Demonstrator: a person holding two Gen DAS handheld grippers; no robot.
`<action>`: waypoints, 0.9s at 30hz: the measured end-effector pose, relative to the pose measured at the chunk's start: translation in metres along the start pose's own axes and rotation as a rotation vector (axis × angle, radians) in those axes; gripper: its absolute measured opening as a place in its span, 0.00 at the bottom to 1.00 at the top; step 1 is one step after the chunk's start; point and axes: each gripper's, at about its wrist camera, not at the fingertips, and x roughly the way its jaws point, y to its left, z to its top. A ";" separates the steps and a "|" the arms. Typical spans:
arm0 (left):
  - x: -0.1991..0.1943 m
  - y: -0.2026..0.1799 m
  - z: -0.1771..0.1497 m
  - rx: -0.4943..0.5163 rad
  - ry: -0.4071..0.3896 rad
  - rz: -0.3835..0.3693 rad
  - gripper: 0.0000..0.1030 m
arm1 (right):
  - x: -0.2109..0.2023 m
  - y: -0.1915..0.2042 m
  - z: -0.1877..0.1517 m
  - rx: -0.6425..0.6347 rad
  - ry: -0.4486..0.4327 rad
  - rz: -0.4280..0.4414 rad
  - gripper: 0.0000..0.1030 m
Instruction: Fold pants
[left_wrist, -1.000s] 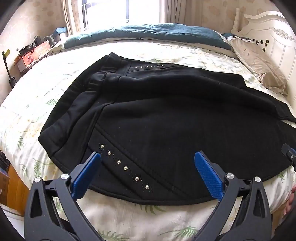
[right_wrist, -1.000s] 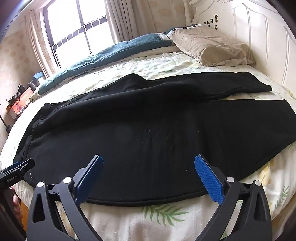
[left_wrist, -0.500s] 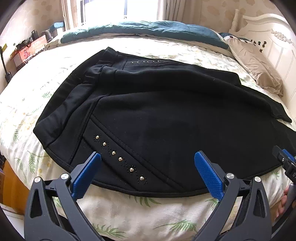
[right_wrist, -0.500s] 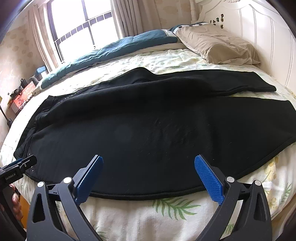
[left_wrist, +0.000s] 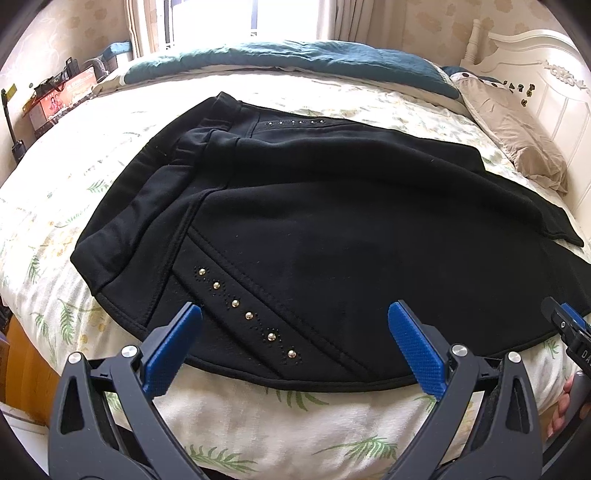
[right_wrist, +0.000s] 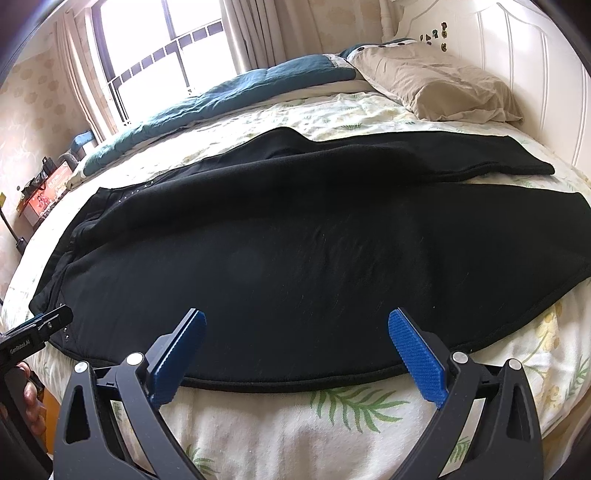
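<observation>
Pants lie spread across the bed; we hold our left gripper and right gripper wide open, empty, at their near edge.

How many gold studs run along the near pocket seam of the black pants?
6 round gold metal studs on the black fleece pants, in a diagonal row. None looks hidden; smaller studs dot the far pocket.

Sunlit window behind a leaf-print bed, white headboard.
</observation>
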 end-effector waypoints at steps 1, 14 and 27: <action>0.000 0.000 0.000 0.000 0.001 0.001 0.98 | 0.001 0.000 -0.001 0.001 0.002 0.000 0.96; 0.002 0.000 -0.001 0.002 0.002 -0.002 0.98 | 0.001 0.001 -0.002 0.002 0.008 0.002 0.96; 0.002 -0.001 -0.002 0.008 0.007 -0.004 0.98 | 0.002 0.004 -0.005 0.002 0.013 0.004 0.96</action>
